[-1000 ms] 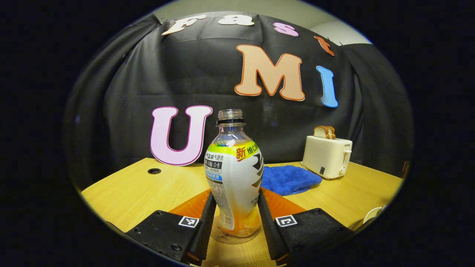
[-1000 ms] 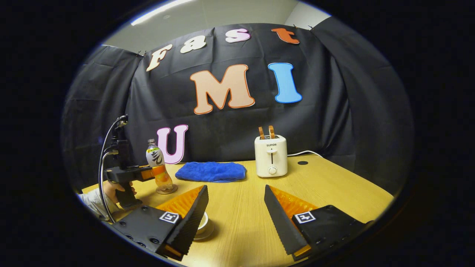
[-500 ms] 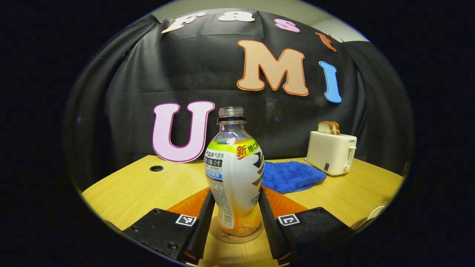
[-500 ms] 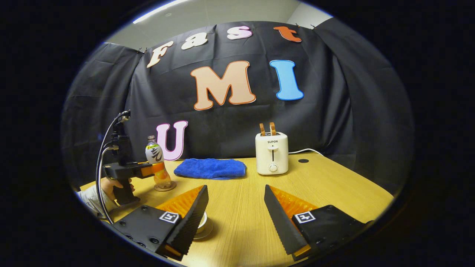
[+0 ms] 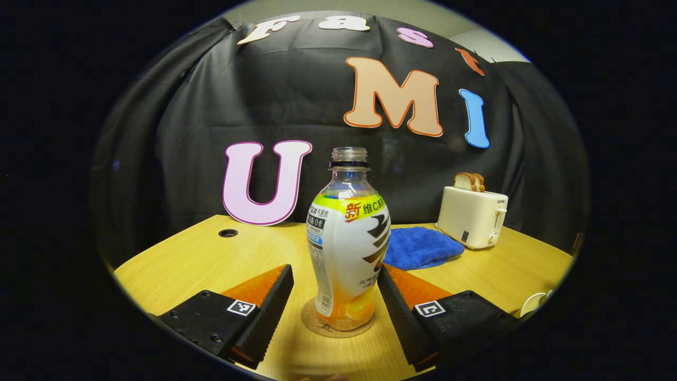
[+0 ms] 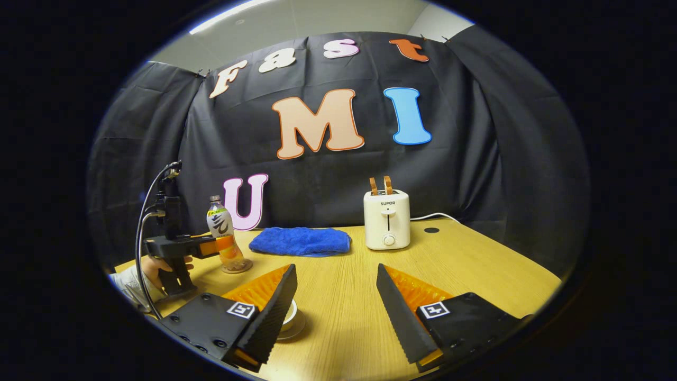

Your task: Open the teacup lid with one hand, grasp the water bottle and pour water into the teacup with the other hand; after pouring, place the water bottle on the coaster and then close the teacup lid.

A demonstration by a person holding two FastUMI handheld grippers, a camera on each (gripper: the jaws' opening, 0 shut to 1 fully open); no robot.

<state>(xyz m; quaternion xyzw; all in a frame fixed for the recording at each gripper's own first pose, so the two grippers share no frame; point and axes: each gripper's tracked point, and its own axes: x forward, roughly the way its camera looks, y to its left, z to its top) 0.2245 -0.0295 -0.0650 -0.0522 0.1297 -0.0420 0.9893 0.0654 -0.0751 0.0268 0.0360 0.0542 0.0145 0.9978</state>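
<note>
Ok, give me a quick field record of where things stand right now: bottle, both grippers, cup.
bottle: upright on the coaster, uncapped
left gripper: open, fingers either side of the bottle, gap on the left side
right gripper: open, holding nothing
teacup: mostly hidden behind a right gripper finger; lid state cannot tell
background: blue cloth, toaster holding bread

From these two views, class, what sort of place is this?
Probably a staged recording booth, not a real kitchen: black cloth backdrop, a wooden table set with a toaster, and a handheld left gripper.
</note>
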